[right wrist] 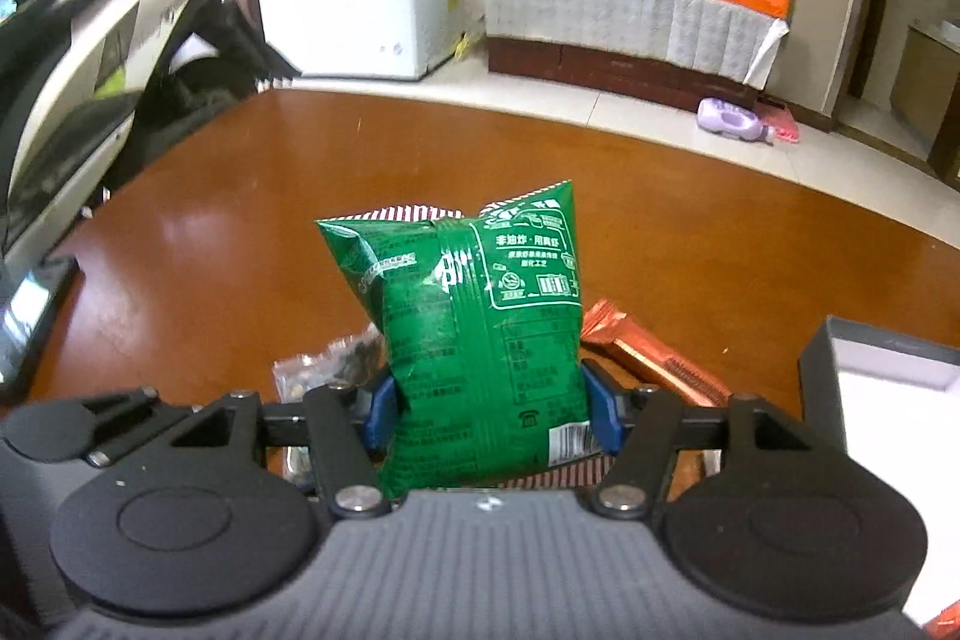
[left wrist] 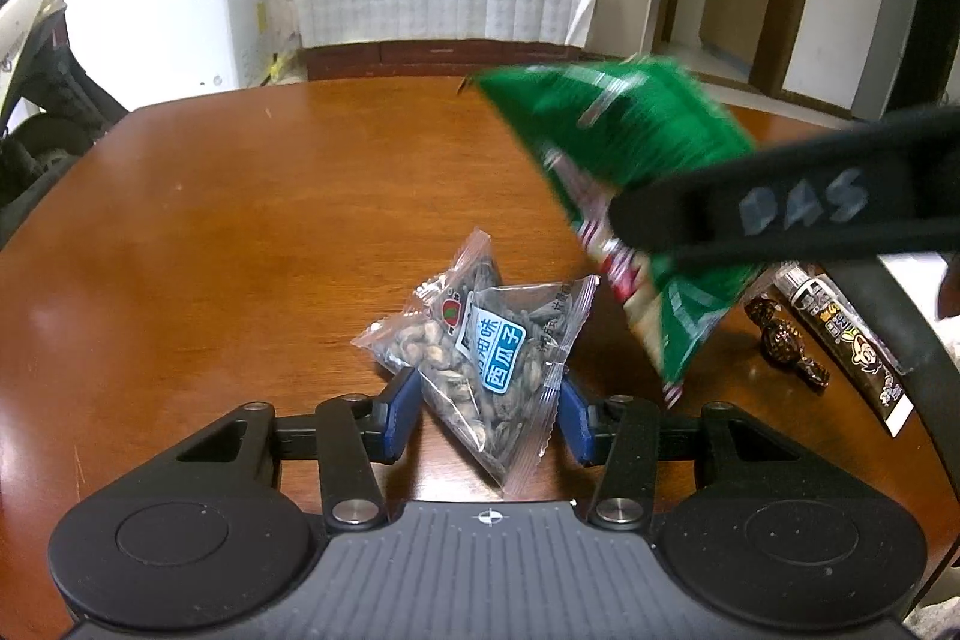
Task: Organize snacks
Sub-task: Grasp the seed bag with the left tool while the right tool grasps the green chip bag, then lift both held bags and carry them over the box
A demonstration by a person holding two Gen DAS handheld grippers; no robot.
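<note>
- Your right gripper (right wrist: 489,415) has the green snack bag (right wrist: 480,340) clamped between its blue pads, one pressing on each side of the bag's lower half; the bag stands upright, off the wooden table (right wrist: 240,232).
- From the left wrist view that same bag hangs blurred at upper right, in the grip of a black finger marked "DAS" (left wrist: 798,208).
- Your left gripper (left wrist: 486,415) is down at the table, blue pads either side of the clear packet of melon seeds (left wrist: 498,376). They sit at the packet's edges; whether they actually press I can't tell.
- A second clear seed packet (left wrist: 432,316) lies just behind, overlapping it.
- To your right on the table: a dark snack stick (left wrist: 840,328) and a brown wrapped candy (left wrist: 783,343) beside it.
- The right wrist view shows an orange wrapper (right wrist: 654,358) behind the bag and an open white-lined box (right wrist: 888,400) at the right edge.
</note>
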